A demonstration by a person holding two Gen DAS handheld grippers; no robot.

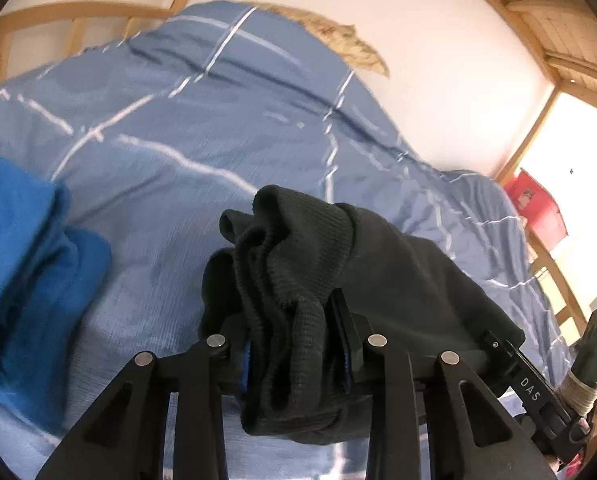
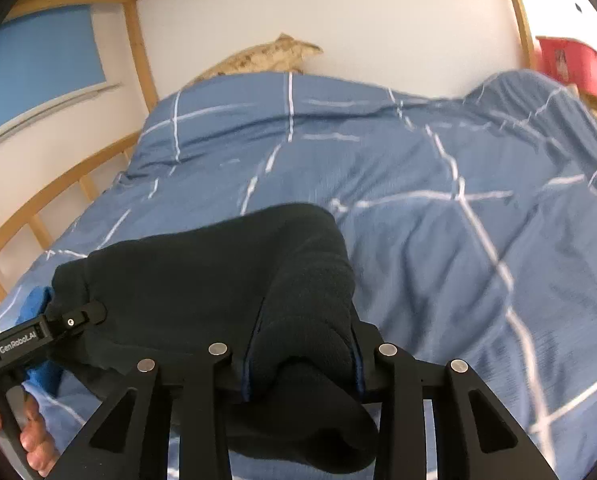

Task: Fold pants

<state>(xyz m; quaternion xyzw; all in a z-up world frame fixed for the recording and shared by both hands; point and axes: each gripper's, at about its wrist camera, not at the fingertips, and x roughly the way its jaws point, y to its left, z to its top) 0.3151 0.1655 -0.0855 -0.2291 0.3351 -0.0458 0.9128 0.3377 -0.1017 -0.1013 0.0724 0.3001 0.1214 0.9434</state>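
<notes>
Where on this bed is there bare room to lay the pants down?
Bare duvet spreads beyond the dark pants, up to the tan pillow at the wall. It is crowded at the near left, where the blue towel lies bunched.

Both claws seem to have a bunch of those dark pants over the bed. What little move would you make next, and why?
Probably lift both claws a little higher. The left claw and right claw each pinch bunched dark pants, which sag between them over the blue duvet, so raising them should let the fabric hang straight.
</notes>
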